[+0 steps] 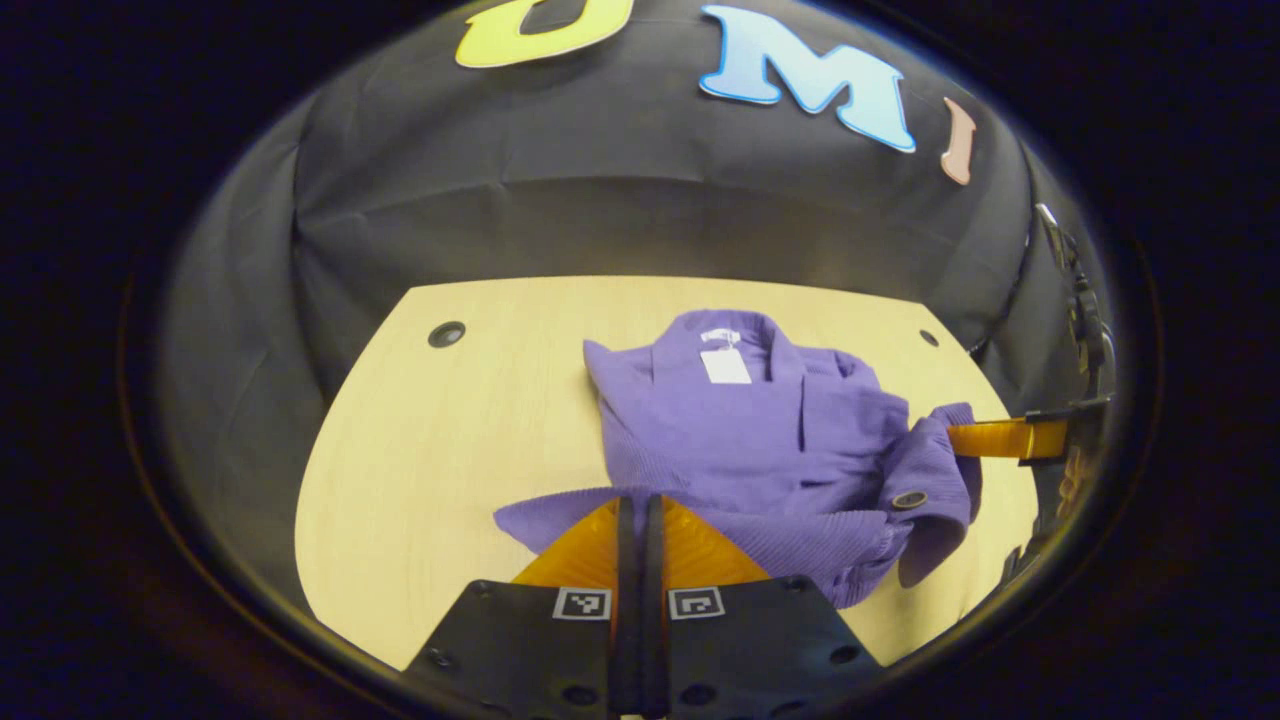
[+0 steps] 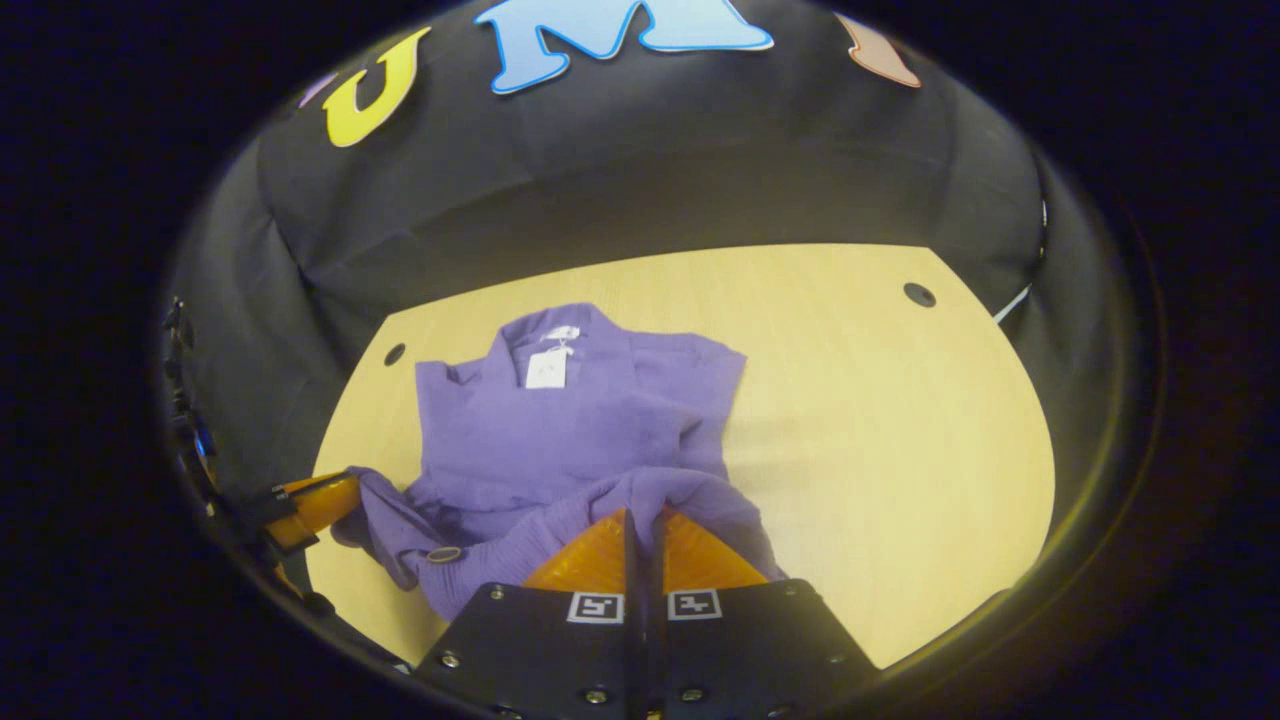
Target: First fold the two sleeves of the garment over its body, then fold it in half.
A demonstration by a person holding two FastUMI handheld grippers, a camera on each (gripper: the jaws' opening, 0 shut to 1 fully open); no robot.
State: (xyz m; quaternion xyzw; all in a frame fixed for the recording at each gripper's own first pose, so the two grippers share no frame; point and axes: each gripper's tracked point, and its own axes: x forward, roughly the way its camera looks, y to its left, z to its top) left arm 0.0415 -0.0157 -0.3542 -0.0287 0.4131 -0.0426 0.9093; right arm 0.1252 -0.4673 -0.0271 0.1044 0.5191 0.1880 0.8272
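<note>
I've got the purple shirt (image 1: 745, 440) lying on the light wooden table (image 1: 440, 450), collar and white tag (image 1: 725, 366) at the far end toward the black cloth wall (image 1: 600, 200). In the left gripper view, my left gripper (image 1: 639, 505) has its fingers pressed together with the shirt's near hem fabric pinched between them. In the same view the right gripper (image 1: 975, 438) comes in from the right edge and is clamped on a fold of cloth near the buttoned cuff (image 1: 908, 499); the cuff hangs draped just beside it. In the right gripper view, the right gripper (image 2: 640, 515) is likewise clenched on a bunch of hem fabric, with the shirt (image 2: 580, 430) spread out ahead of it and the tag (image 2: 546, 369) under the collar. The left gripper (image 2: 340, 497) shows at the left edge there, touching the cloth close to the cuff button (image 2: 443, 553). Dark round holes (image 2: 918, 294) sit near the table's far corners.
</note>
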